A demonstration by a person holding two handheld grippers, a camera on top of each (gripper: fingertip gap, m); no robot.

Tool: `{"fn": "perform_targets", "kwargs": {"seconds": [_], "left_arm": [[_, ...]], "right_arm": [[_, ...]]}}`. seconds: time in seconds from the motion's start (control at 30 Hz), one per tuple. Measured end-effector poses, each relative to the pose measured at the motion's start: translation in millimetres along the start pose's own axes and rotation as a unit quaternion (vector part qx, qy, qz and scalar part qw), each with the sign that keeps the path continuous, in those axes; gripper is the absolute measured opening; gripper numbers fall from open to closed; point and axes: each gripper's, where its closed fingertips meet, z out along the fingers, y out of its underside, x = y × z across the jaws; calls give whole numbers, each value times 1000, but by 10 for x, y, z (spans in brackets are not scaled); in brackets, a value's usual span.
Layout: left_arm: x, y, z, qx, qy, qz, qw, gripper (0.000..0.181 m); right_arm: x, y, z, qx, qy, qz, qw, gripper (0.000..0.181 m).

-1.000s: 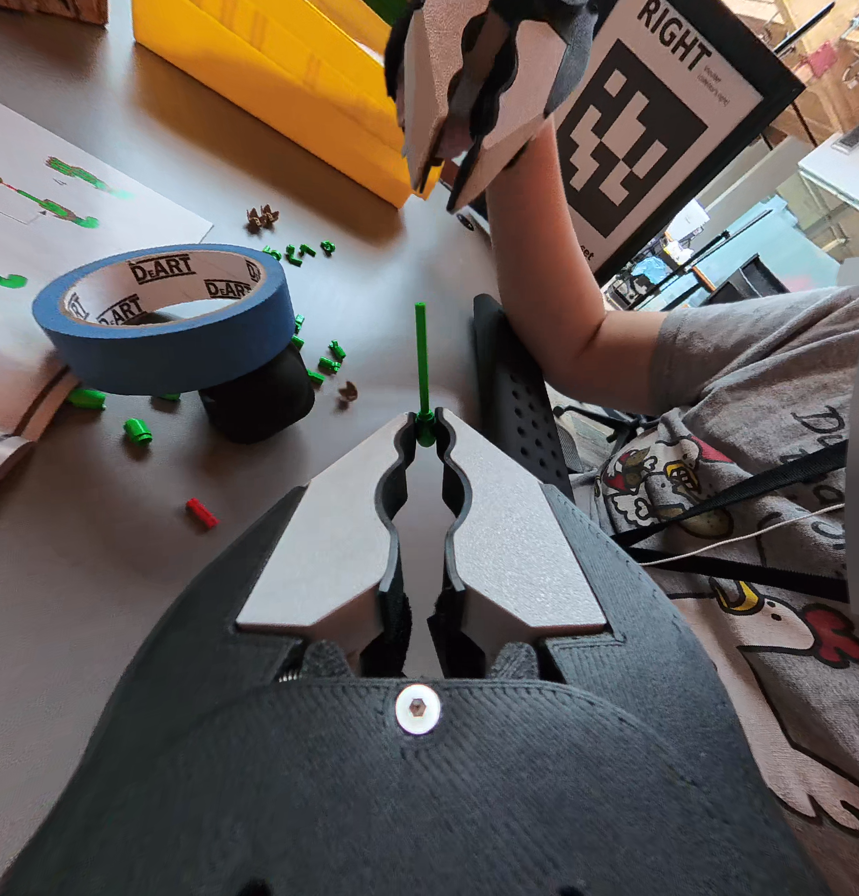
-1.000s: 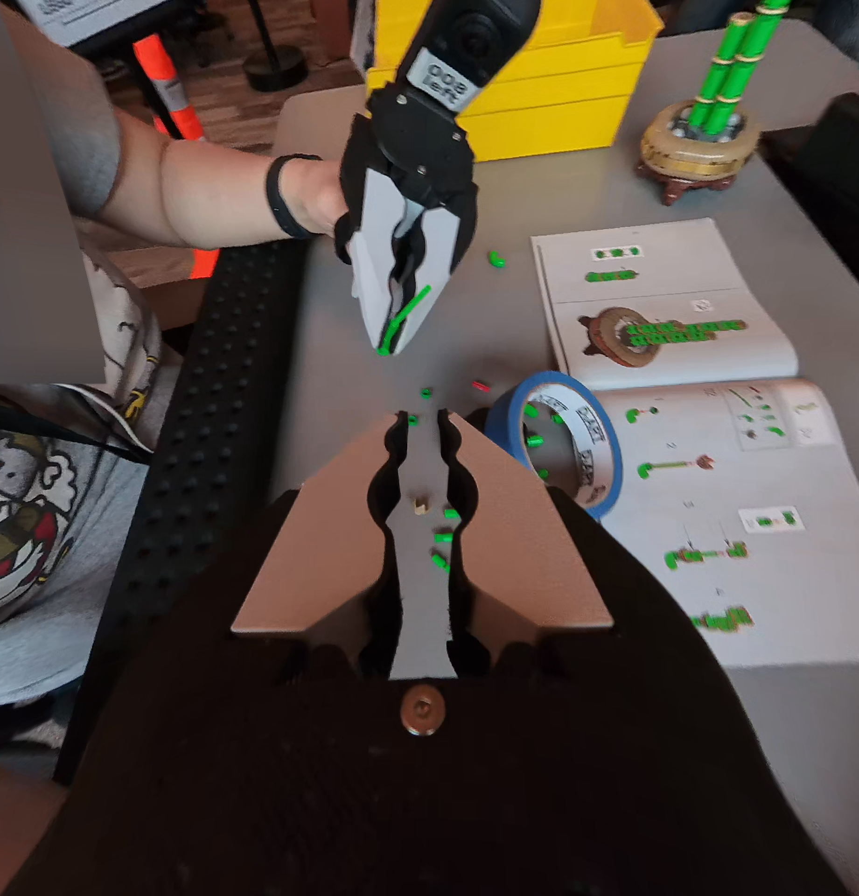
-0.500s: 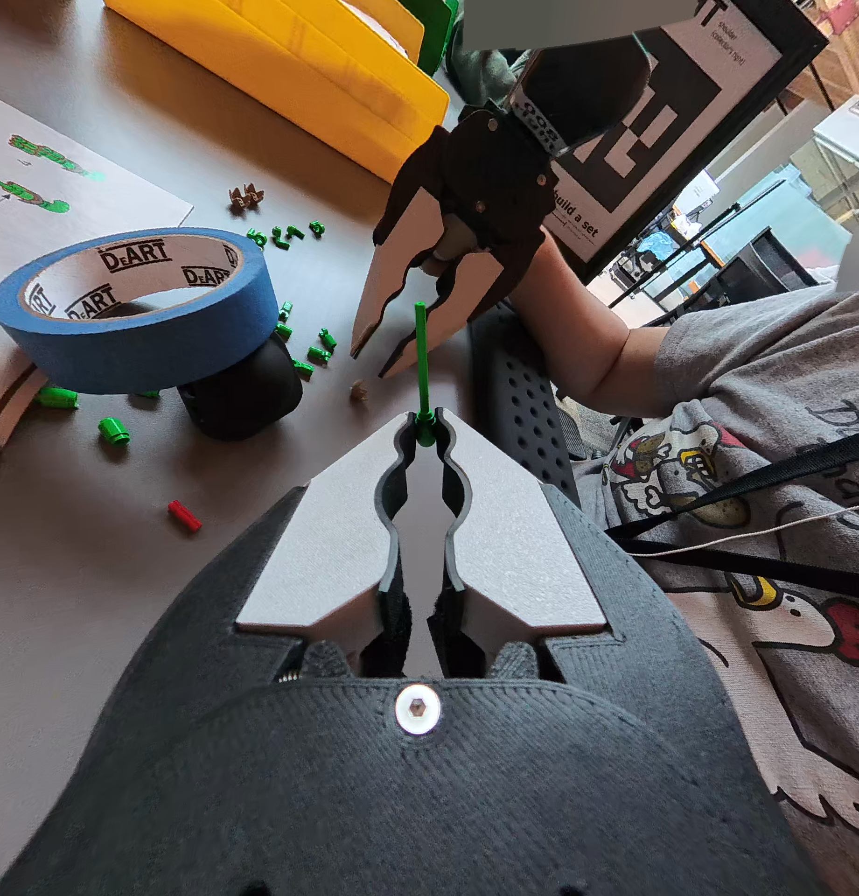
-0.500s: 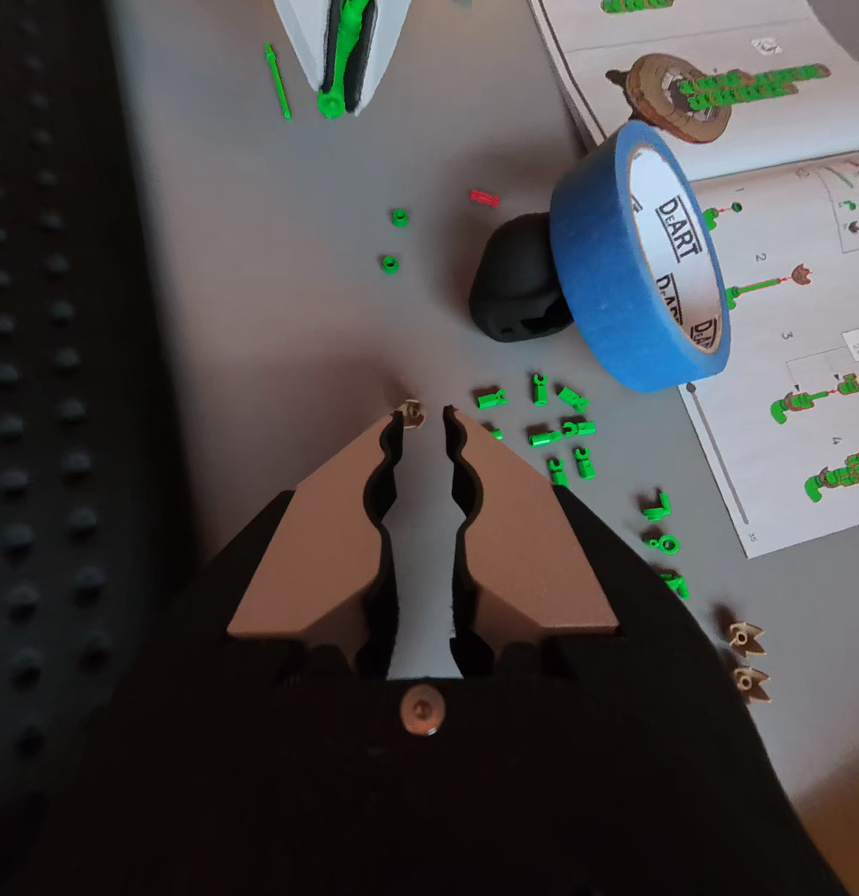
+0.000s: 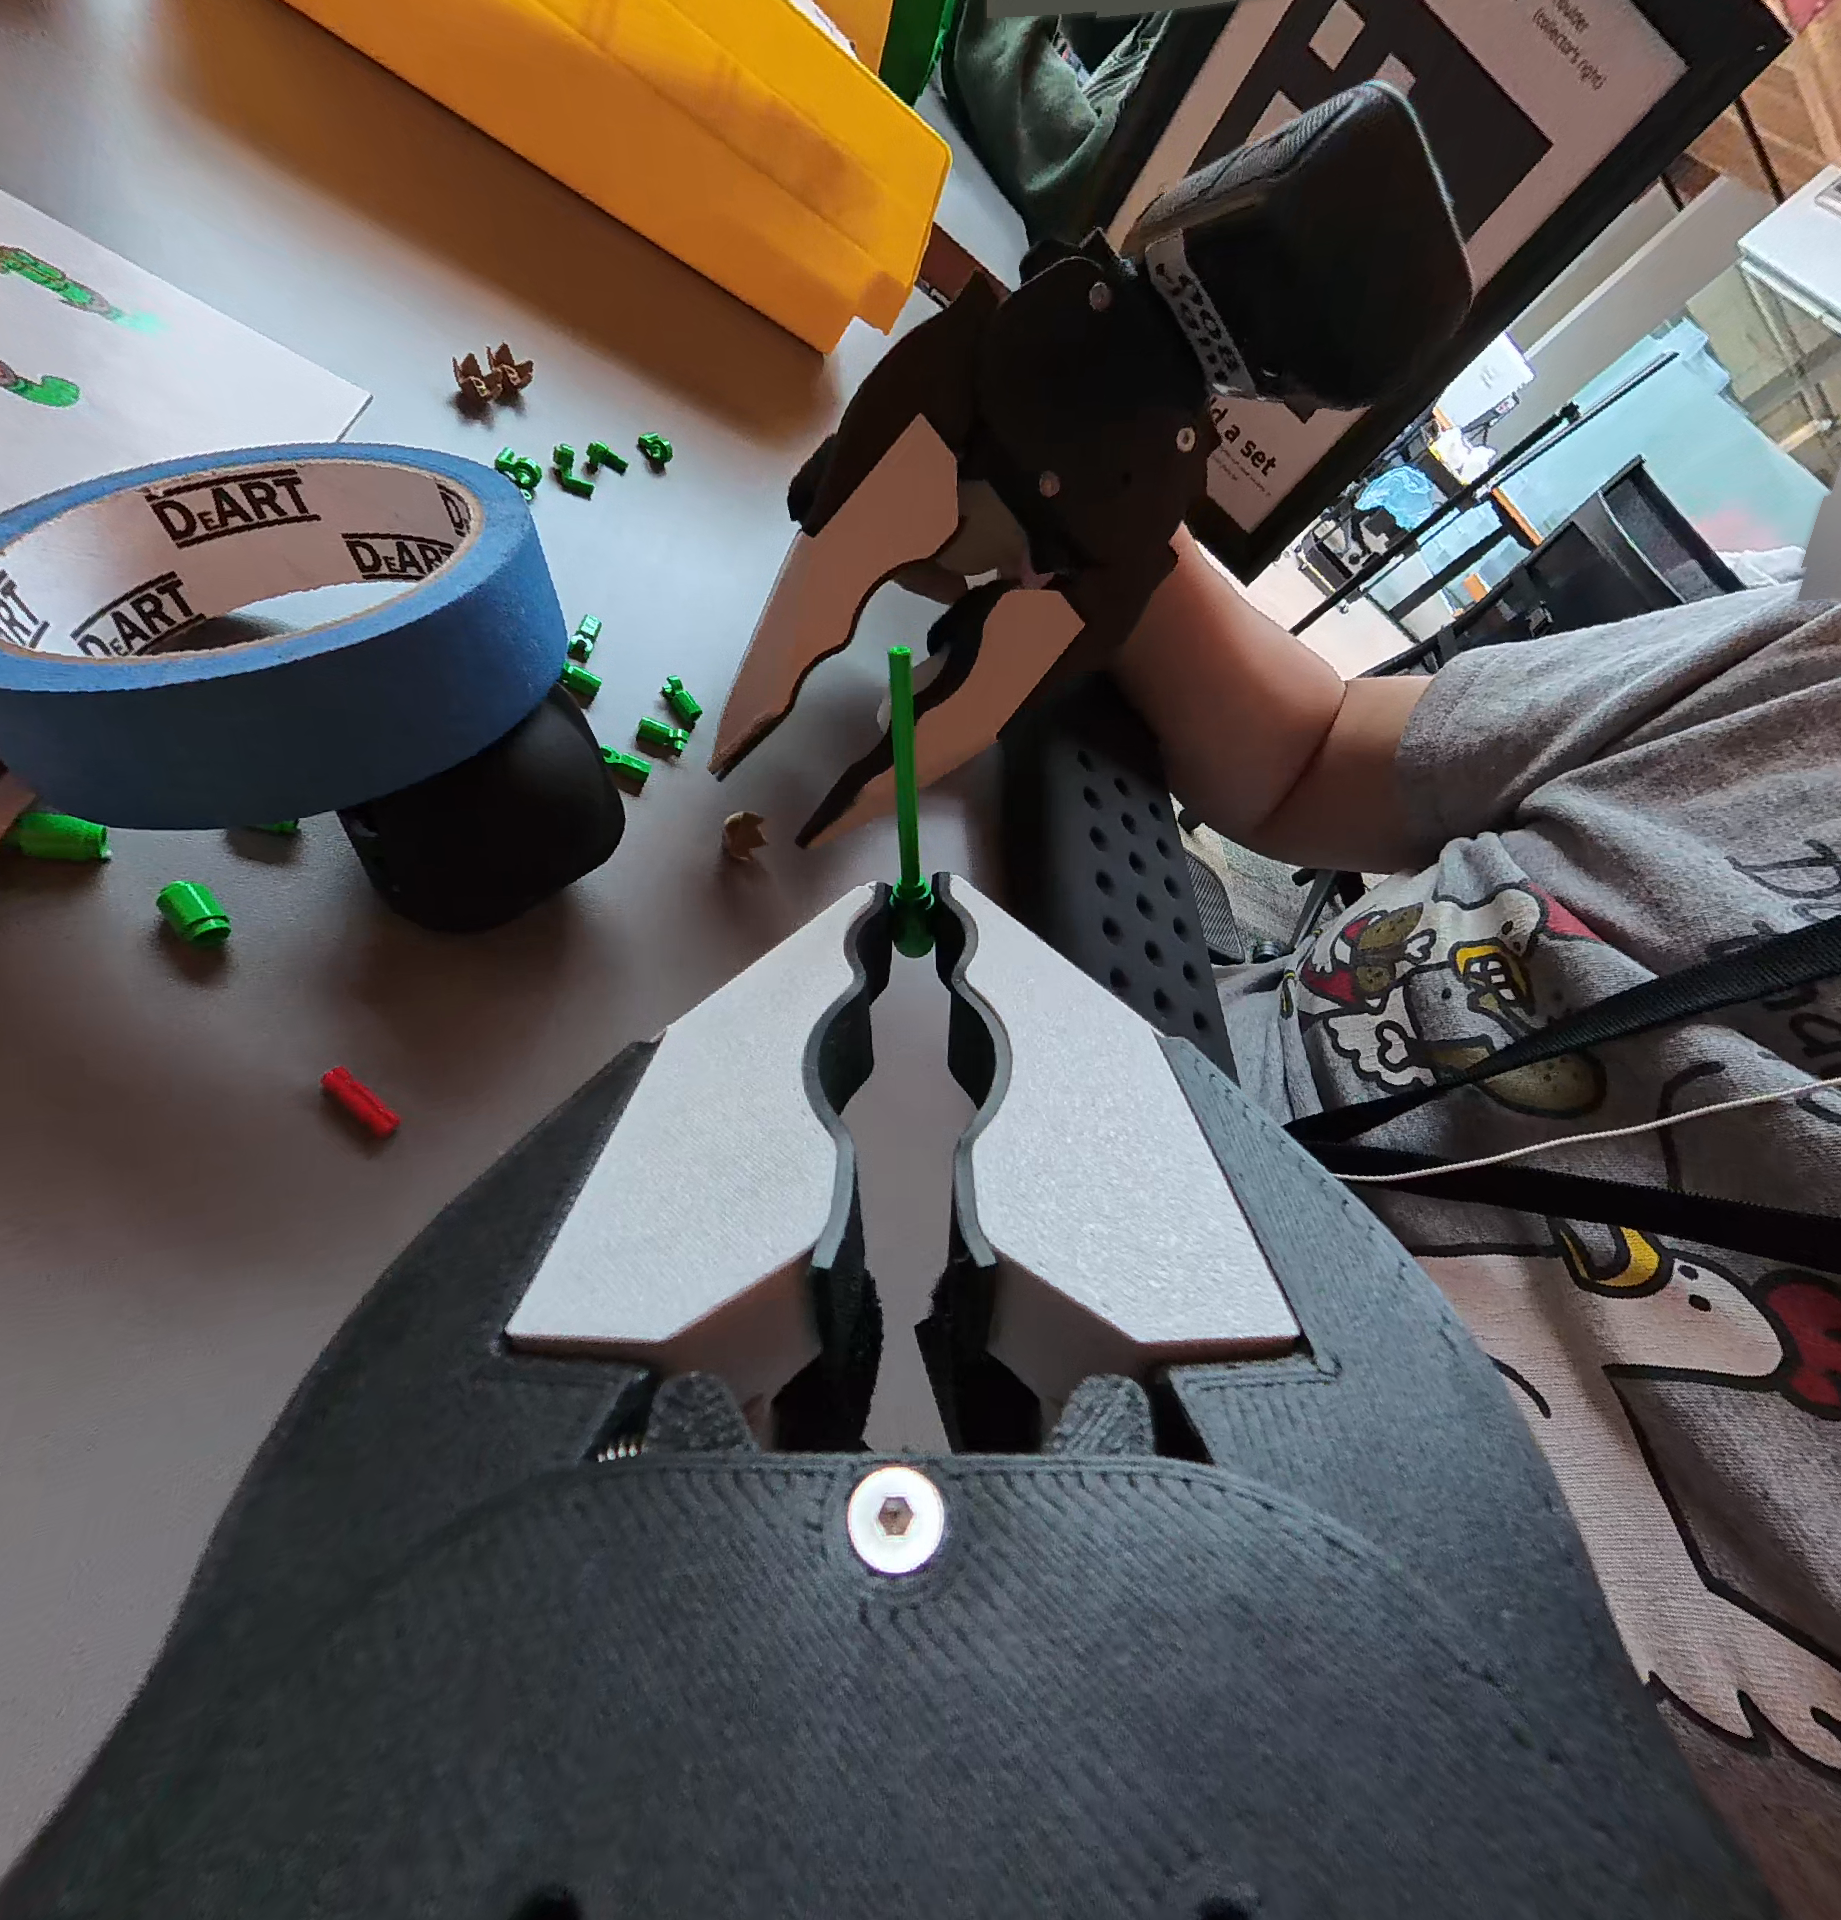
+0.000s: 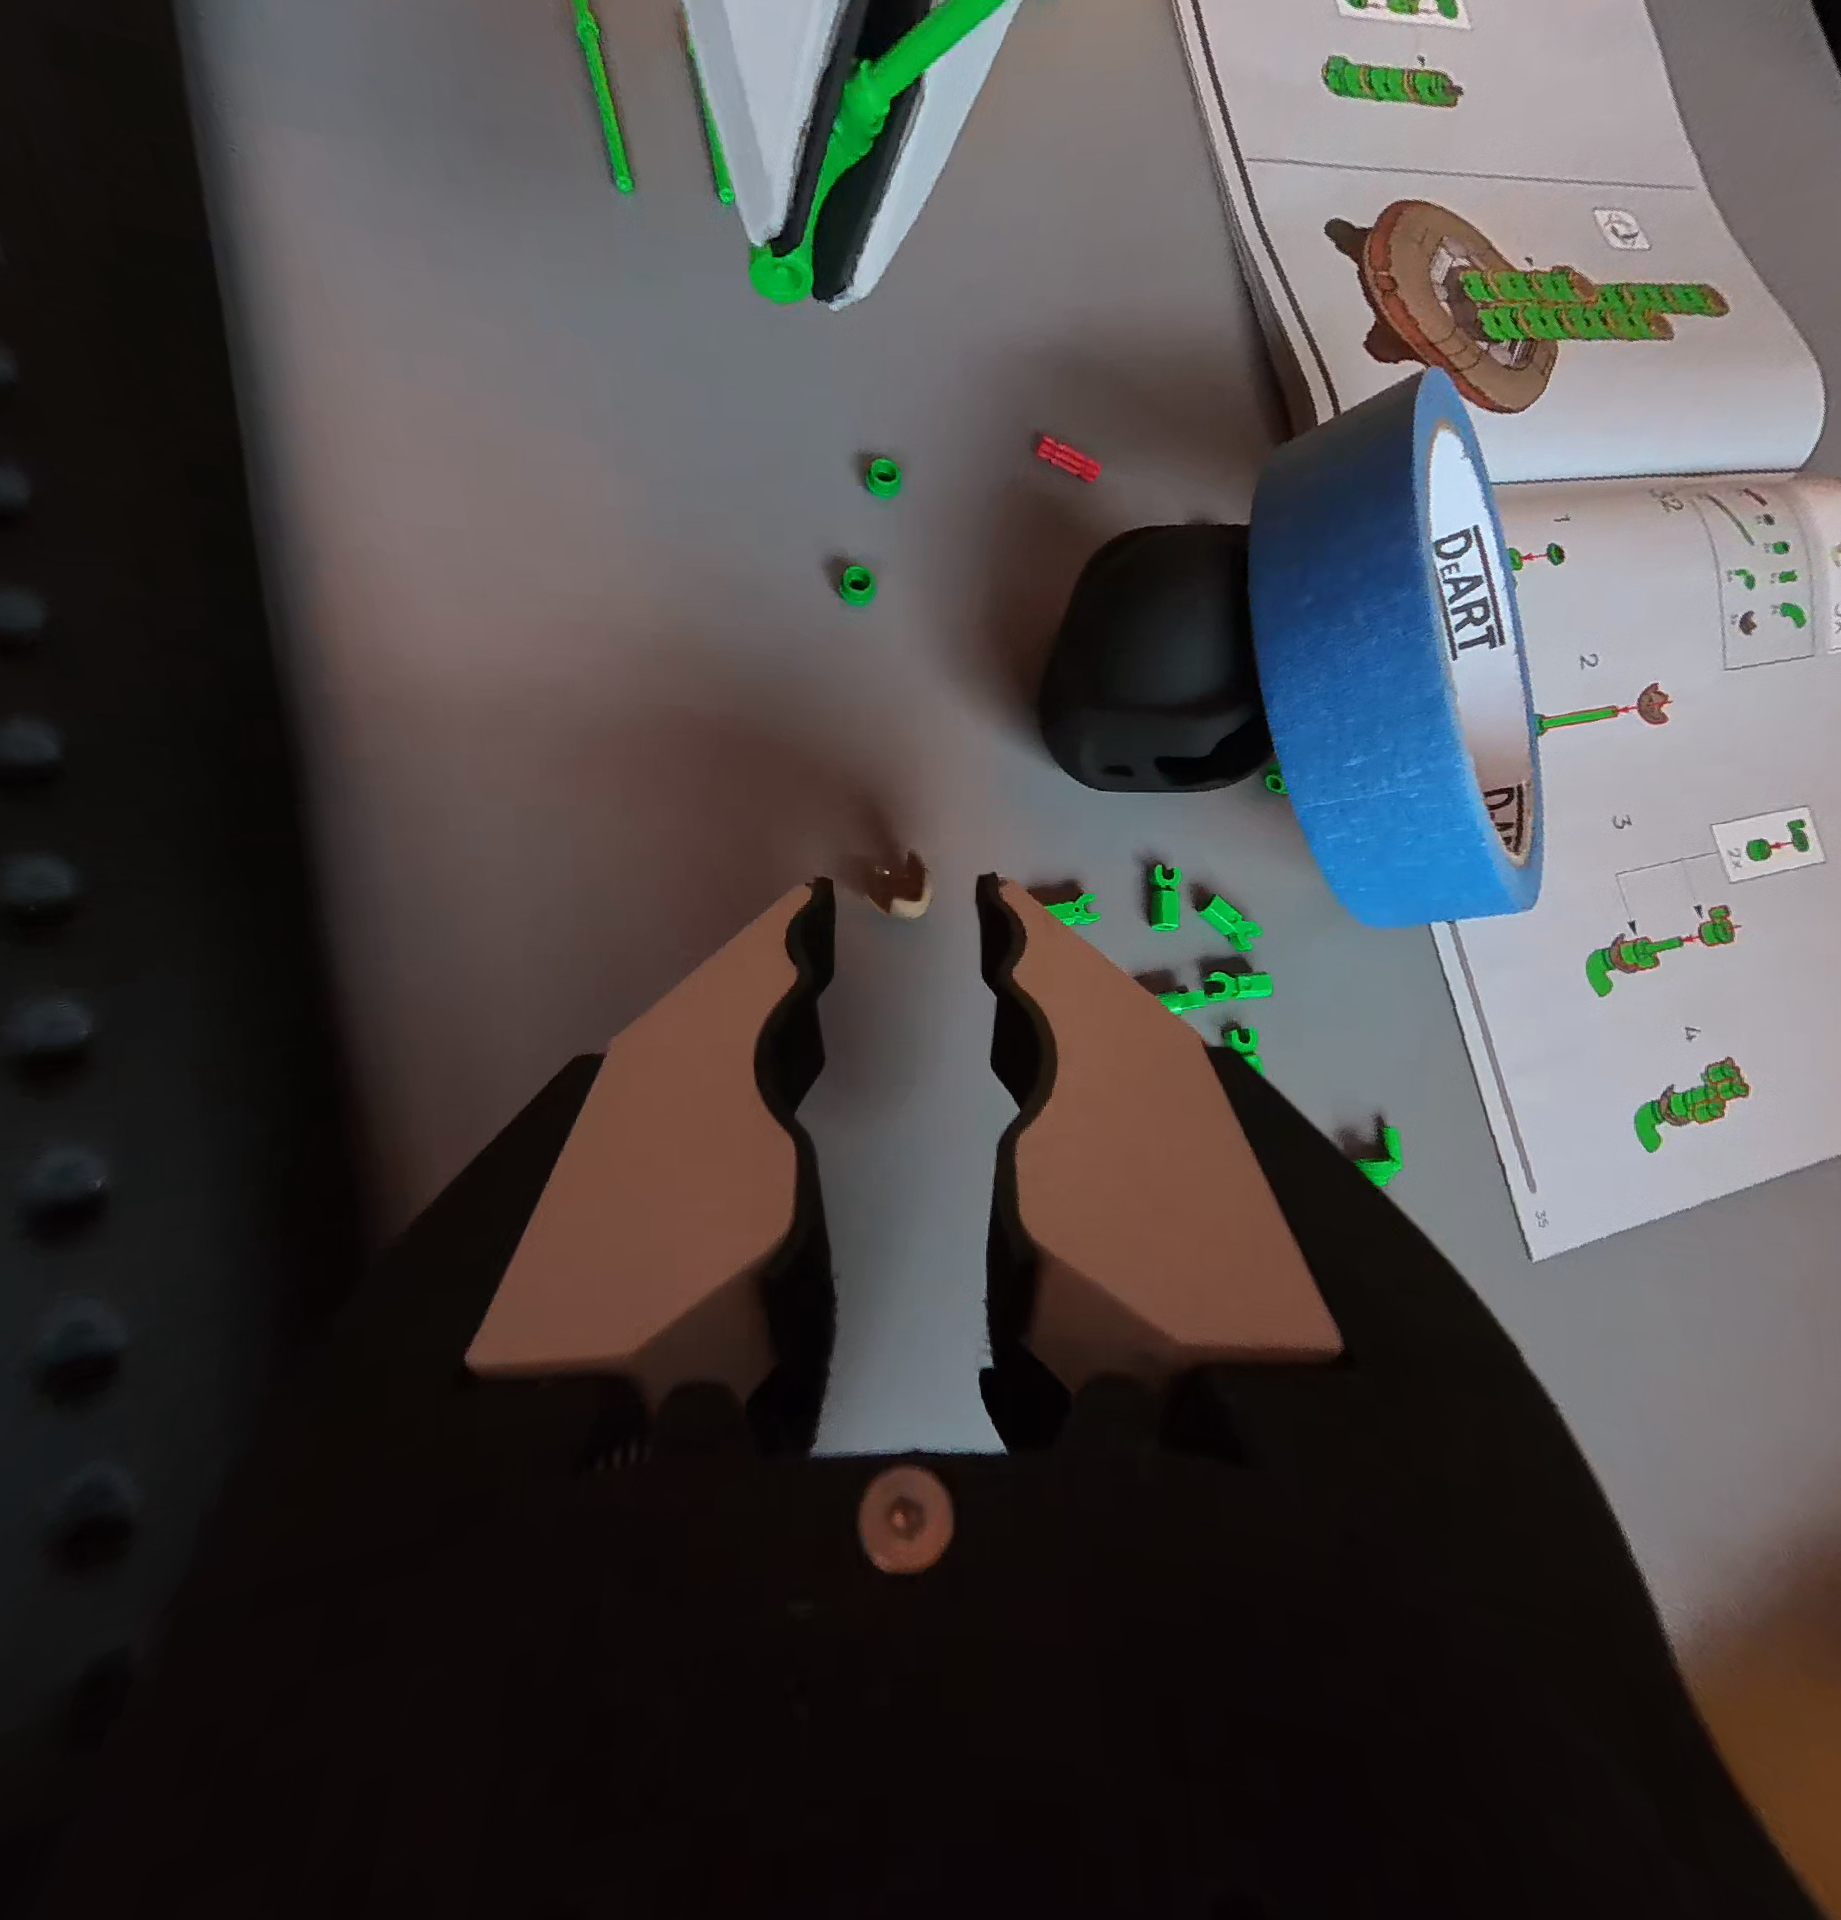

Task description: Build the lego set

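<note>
My left gripper (image 5: 908, 914) is shut on a thin green rod (image 5: 903, 769) that sticks out forward from its tips; the same gripper shows at the top of the right wrist view (image 6: 802, 275). My right gripper (image 6: 903, 885) is open, tips low over the grey table, with a small brown flower-shaped piece (image 6: 898, 885) lying between its tips. In the left wrist view the right gripper (image 5: 765, 805) points down at that brown piece (image 5: 744, 833). Small green clip pieces (image 6: 1196, 935) lie just right of the right gripper.
A blue tape roll (image 6: 1394, 665) leans on a black object (image 6: 1155, 665). An open instruction booklet (image 6: 1674, 935) lies to the right. Two green round studs (image 6: 869, 530), a red pin (image 6: 1068, 458) and two green rods (image 6: 604, 104) lie loose. A yellow bin (image 5: 625, 135) stands behind. The left gripper's tips are roughly 9 cm from the right gripper's.
My right gripper has come down to the table, opened wider and now straddles the brown piece. My left gripper still holds the green rod, barely moved.
</note>
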Motion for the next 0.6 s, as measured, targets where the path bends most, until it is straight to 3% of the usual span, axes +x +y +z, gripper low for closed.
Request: {"fn": "perform_targets", "kwargs": {"seconds": [0.17, 0.6], "left_arm": [[-1, 6, 2, -2, 0, -1, 1000, 6], [1, 51, 38, -14, 4, -5, 1000, 6]], "right_arm": [[-25, 34, -2, -11, 23, -36, 999, 26], [-54, 33, -26, -55, -10, -156, 986, 24]]}}
